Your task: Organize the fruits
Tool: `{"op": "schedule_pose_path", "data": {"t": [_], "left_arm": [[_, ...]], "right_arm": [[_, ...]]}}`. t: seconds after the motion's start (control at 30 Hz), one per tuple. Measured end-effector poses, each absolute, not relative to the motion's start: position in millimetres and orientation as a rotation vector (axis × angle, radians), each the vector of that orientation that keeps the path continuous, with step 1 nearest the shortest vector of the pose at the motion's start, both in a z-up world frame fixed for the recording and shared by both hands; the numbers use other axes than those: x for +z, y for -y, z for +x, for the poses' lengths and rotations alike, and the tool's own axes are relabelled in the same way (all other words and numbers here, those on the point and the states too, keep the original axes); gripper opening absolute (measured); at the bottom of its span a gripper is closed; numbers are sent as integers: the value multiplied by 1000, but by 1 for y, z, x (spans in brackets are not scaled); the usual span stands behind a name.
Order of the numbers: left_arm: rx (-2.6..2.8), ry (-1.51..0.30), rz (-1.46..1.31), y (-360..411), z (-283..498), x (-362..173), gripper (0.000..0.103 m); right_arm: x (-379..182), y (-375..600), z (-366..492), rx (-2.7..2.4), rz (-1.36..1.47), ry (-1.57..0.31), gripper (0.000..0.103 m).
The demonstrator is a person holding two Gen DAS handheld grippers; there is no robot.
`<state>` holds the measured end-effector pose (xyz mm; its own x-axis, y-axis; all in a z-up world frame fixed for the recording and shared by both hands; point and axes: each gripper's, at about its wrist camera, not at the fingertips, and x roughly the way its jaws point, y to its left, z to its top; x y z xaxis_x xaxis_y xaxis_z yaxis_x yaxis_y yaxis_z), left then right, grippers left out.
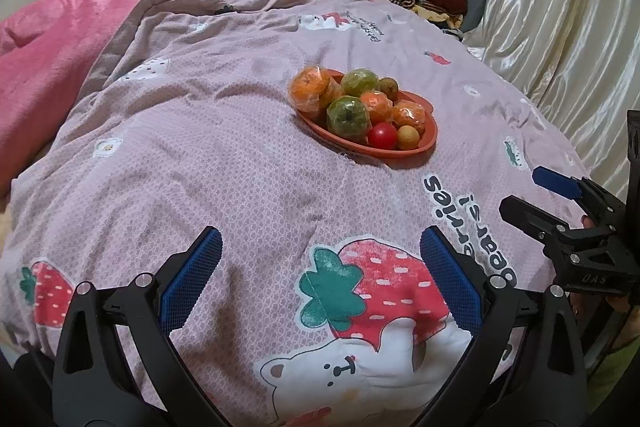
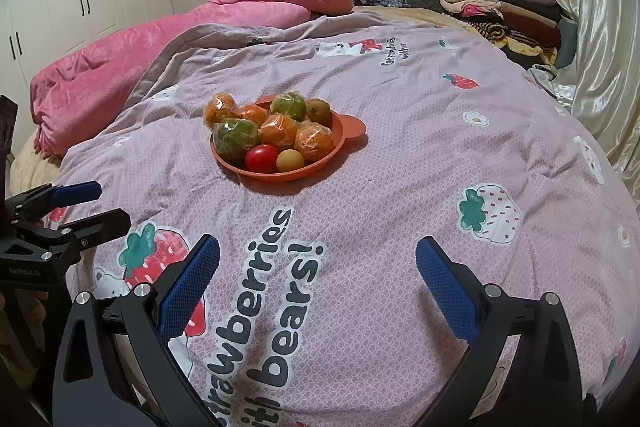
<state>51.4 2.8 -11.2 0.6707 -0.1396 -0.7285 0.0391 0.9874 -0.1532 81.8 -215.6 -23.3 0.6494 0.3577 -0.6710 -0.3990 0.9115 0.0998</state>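
Both the left gripper [image 1: 320,279] and the right gripper [image 2: 318,279] hover with jaws spread wide and empty over the lilac strawberry-print quilt [image 2: 400,211] on the bed. Nothing lies between them and the orange plastic plate [image 2: 340,141] of wrapped fruits [image 2: 278,131] at 12 o'clock, well apart. Folded clothes [image 2: 500,11] are stacked at 2 o'clock beyond.

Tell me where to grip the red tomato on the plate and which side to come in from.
Take the red tomato across its round middle, coming from the near rim of the orange plate. It sits at the front edge, with a wrapped green fruit and a small yellow fruit close beside it, so the near side and top look freest.
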Motion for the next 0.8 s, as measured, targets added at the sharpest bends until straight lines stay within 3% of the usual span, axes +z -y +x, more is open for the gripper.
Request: {"op": "schedule_pose_path", "data": {"t": [0.8], "left_arm": [[-90, -828, -112, -4, 51, -10, 93]], "right_arm": [[-24, 215, 83, 425, -58, -755, 98]]}}
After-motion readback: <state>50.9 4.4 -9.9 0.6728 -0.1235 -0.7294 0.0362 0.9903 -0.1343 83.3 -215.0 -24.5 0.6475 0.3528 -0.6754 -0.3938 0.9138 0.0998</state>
